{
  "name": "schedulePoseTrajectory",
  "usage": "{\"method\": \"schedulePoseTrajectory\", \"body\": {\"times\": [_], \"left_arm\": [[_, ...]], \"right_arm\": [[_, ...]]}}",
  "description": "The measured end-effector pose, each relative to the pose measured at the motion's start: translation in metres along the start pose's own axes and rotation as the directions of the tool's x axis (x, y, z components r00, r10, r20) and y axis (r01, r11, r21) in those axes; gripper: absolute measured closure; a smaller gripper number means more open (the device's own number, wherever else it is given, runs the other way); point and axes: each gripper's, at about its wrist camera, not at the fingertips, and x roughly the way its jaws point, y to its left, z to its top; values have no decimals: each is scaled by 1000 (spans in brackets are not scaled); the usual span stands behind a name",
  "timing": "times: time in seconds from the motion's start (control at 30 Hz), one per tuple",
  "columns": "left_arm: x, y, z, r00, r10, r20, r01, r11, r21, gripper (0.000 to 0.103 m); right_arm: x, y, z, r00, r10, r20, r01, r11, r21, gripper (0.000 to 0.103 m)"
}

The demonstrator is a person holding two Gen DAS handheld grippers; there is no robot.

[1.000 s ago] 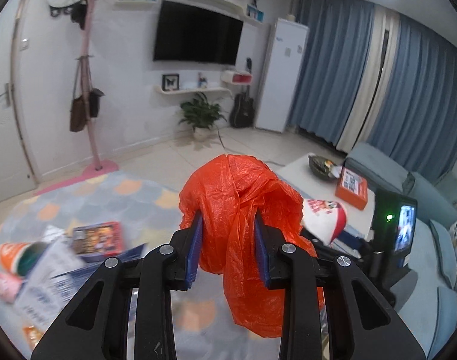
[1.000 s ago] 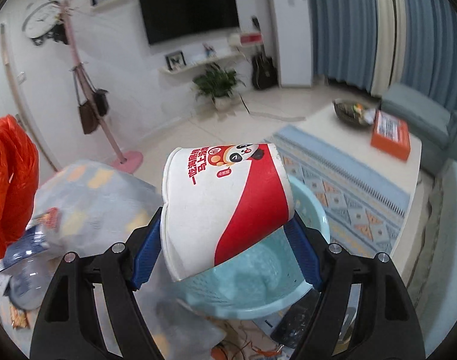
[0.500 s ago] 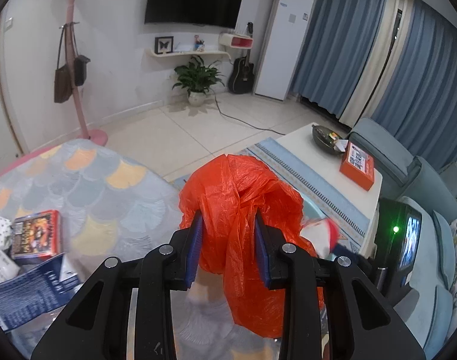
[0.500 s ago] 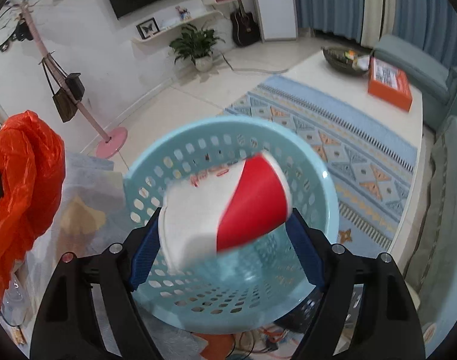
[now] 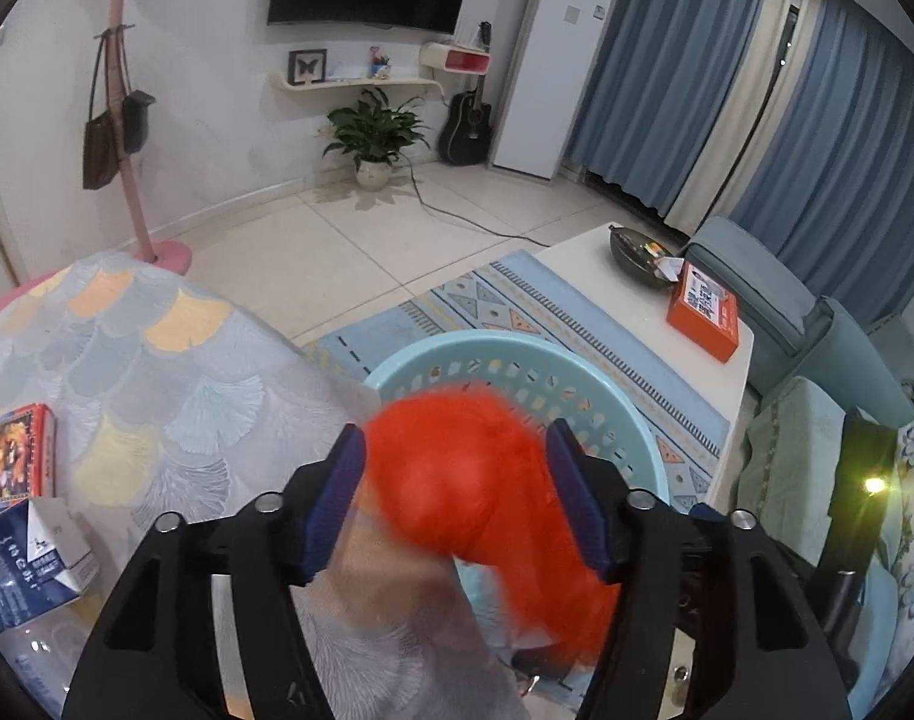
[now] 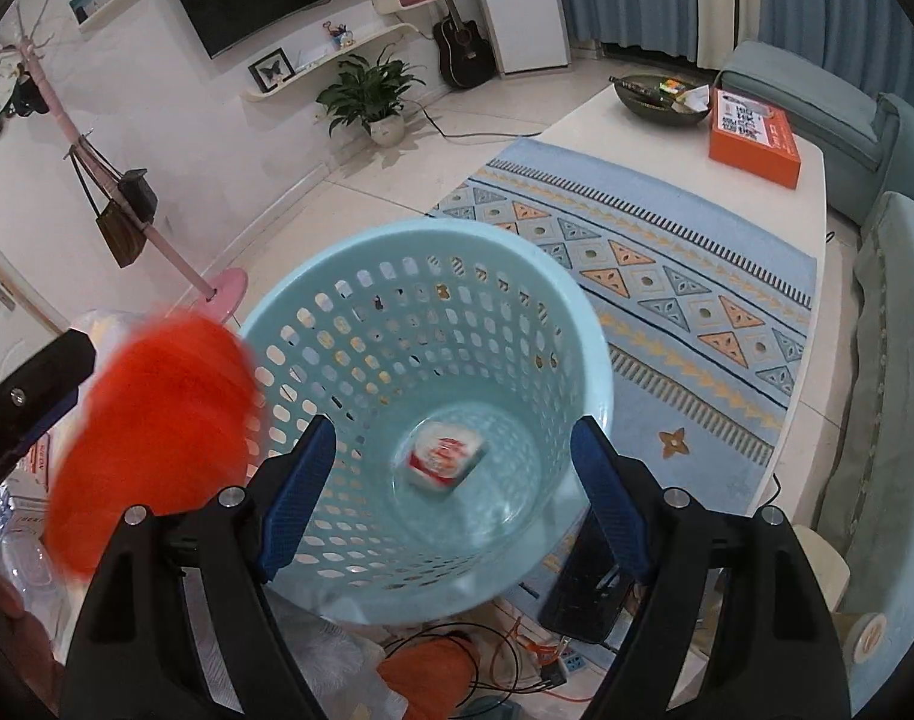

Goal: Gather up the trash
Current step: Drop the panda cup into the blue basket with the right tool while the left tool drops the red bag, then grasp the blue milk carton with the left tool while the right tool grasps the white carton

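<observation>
A light blue perforated trash basket [image 6: 583, 372] stands on the floor beside the table; its rim also shows in the left wrist view [image 5: 517, 348]. A red and white paper cup [image 6: 442, 462] lies at its bottom. My right gripper [image 6: 454, 492] is open and empty above the basket. My left gripper [image 5: 457, 504] is open wide. An orange plastic bag [image 5: 475, 498] is blurred between its fingers, over the basket's near rim. The bag also shows in the right wrist view [image 6: 151, 432], at the basket's left edge.
A table with a scallop-pattern cloth [image 5: 157, 372] holds a red box [image 5: 13, 456] and a blue and white carton [image 5: 31, 558]. A white coffee table [image 6: 697, 138] with an orange box [image 6: 754, 138] stands on a patterned rug. Cables [image 6: 517, 654] lie below the basket.
My right gripper opened and the paper cup fell to the bottom of the basket. My left gripper moved over the basket and opened; the orange bag is dropping, blurred.
</observation>
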Motion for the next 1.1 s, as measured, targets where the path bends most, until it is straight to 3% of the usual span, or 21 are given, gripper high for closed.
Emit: {"method": "schedulePoseTrajectory", "body": {"times": [0.33, 0.6, 0.9, 1.1], "left_arm": [[-57, 8, -6, 996, 3, 87, -2, 1000, -7, 41], [-149, 32, -24, 973, 40, 227, -34, 999, -29, 41], [-229, 114, -67, 941, 206, 268, -171, 974, -147, 41], [-242, 182, -85, 929, 318, 191, -277, 938, -209, 41]], "right_arm": [[-59, 36, -8, 995, 43, 85, -35, 995, -91, 26], [-117, 91, -22, 975, 142, 171, -104, 971, -214, 26], [-159, 169, -58, 942, 290, 169, -209, 900, -382, 26], [-162, 217, -75, 932, 343, 119, -257, 855, -451, 26]]}}
